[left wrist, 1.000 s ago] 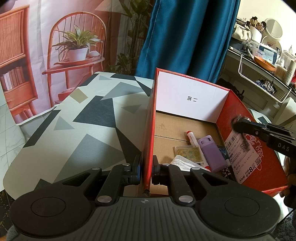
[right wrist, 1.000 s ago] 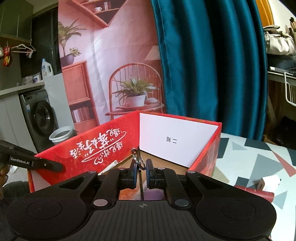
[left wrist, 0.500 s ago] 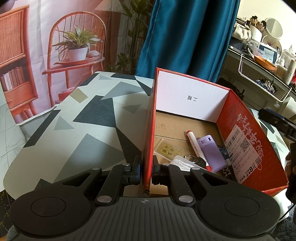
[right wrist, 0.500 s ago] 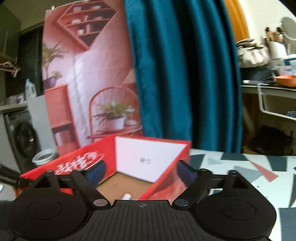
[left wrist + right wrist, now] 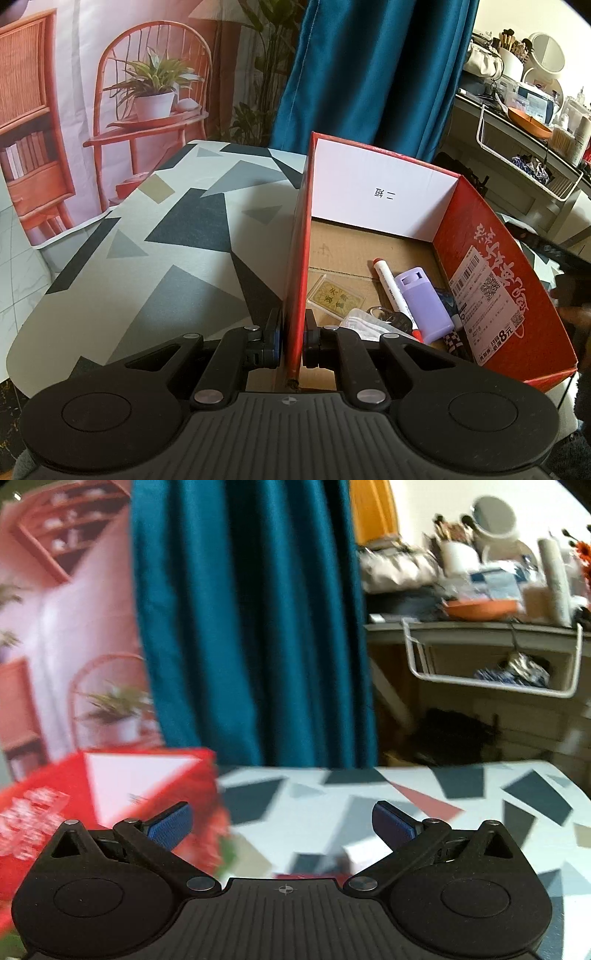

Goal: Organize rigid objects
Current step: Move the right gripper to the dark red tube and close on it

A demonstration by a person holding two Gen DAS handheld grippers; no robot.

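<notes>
Two hand-held grippers were in my hands: the left hand-held gripper [image 5: 293, 341] sat clamped on the near wall of the red box [image 5: 491, 295], one pad outside and one inside, steadying it on the table [image 5: 155, 266]. Just ahead of it, on the box floor, lay a marker [image 5: 391, 291], a purple case [image 5: 424, 306], a gold card [image 5: 338, 297] and a key ring [image 5: 388, 315]. My right hand-held gripper [image 5: 282, 825] had just been opening and stood wide with nothing between its pads, the box off to its left and patterned table straight ahead. Below and ahead of it I made out something red and white on the table, too blurred to name. I judged the risk lay in that blur: sweeping across fast, I could clip the box's far wall and skew it against my left grip, or reach the next item off-centre and knock it along the table.
</notes>
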